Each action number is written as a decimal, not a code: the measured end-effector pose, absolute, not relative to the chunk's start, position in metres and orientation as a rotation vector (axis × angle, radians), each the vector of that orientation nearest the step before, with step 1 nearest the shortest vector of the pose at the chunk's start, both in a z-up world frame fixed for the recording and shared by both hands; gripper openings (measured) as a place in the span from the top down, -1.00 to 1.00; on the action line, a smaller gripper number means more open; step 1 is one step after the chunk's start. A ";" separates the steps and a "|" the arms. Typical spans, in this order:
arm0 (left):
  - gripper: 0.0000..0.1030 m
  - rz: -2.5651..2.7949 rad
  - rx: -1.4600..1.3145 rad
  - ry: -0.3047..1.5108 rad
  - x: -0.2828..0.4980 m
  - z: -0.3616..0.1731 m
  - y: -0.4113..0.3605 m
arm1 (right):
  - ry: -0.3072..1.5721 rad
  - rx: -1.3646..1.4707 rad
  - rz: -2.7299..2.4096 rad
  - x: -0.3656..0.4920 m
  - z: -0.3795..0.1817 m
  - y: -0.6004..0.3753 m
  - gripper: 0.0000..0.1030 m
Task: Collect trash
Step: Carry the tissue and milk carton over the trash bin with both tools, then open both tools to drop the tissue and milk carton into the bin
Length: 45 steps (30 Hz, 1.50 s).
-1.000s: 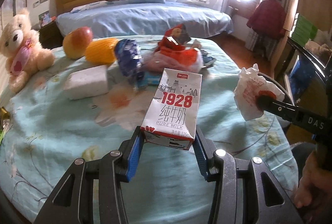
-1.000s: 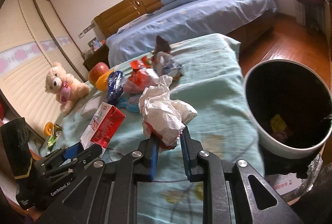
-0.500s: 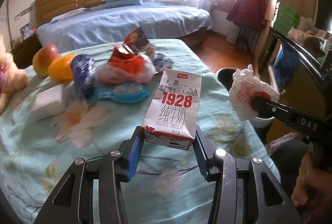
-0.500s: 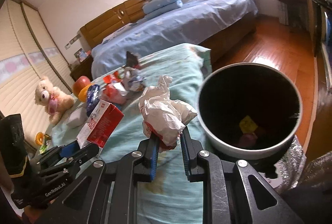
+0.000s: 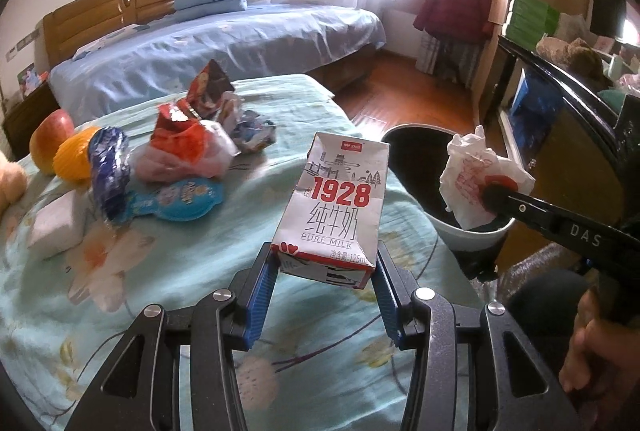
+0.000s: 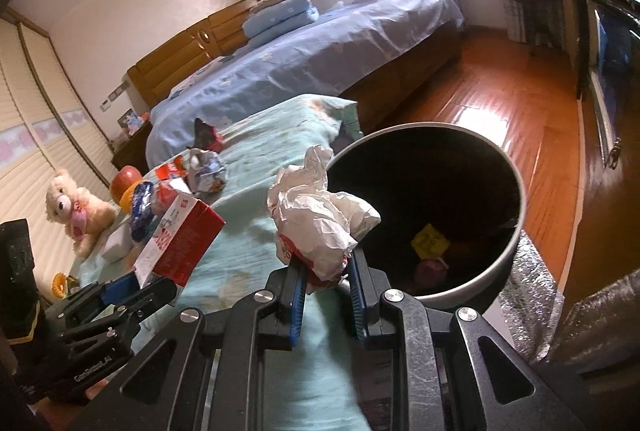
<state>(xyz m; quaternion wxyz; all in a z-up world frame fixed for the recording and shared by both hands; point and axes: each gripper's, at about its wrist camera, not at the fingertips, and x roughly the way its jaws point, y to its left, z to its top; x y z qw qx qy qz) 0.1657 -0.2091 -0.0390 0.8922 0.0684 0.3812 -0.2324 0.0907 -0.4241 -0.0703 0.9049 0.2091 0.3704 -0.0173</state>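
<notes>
Both my hands have swung from over the table toward the trash bin (image 6: pixel 508 159), which now fills my right view and shows beside the milk carton (image 5: pixel 340 203) in my left. My left gripper (image 5: pixel 325 285) pinches that boxy paper carton at its base over the floral tablecloth (image 5: pixel 120 271); my right gripper (image 6: pixel 326 291) clamps the crumpled white wrapper (image 6: pixel 320 215) at the round bin's near rim. Glossy wrappers (image 5: pixel 180 147), an apple (image 5: pixel 50 139) and a white block (image 5: pixel 54 231) lie behind.
</notes>
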 end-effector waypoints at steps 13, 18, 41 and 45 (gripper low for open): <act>0.12 -0.527 0.180 0.803 0.183 -0.048 -0.248 | 0.784 0.427 -0.113 0.096 -0.079 -0.457 0.61; 0.12 -0.544 0.195 0.802 0.190 -0.049 -0.264 | 0.793 0.424 -0.132 0.099 -0.081 -0.465 0.61; 0.12 -0.590 0.224 0.847 0.229 -0.059 -0.316 | 0.833 0.445 -0.180 0.118 -0.090 -0.499 0.60; 0.12 -0.589 0.225 0.853 0.232 -0.062 -0.320 | 0.839 0.449 -0.183 0.120 -0.091 -0.502 0.60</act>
